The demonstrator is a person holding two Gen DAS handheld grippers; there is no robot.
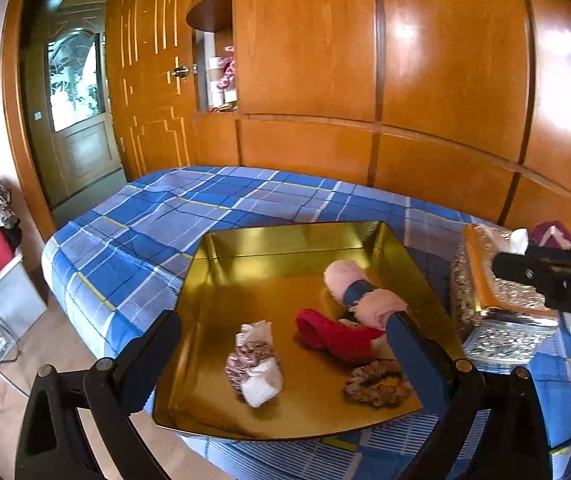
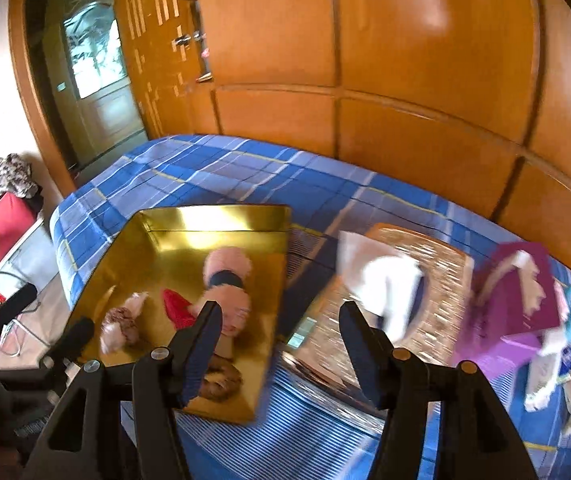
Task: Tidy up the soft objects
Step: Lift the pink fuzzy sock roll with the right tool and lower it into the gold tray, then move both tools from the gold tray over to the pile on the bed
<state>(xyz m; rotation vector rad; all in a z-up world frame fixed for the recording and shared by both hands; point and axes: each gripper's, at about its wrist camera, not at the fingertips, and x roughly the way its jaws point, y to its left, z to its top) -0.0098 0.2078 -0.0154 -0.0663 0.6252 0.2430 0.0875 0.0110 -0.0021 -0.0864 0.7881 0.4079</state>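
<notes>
R tool (image 2: 277,320) agape over bedspread (image 2: 245,168)

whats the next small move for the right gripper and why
Probably carry the right gripper right, toward the purple bag. Its fingers stand apart with nothing between them, four soft pieces already lie in the gold tray, and more loose items show by the bag, so that looks like the next pick.

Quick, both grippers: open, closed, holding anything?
Left gripper: open, jaws wide over the gold tray, holding nothing.
Right gripper: open, nothing between the jaws.
</notes>
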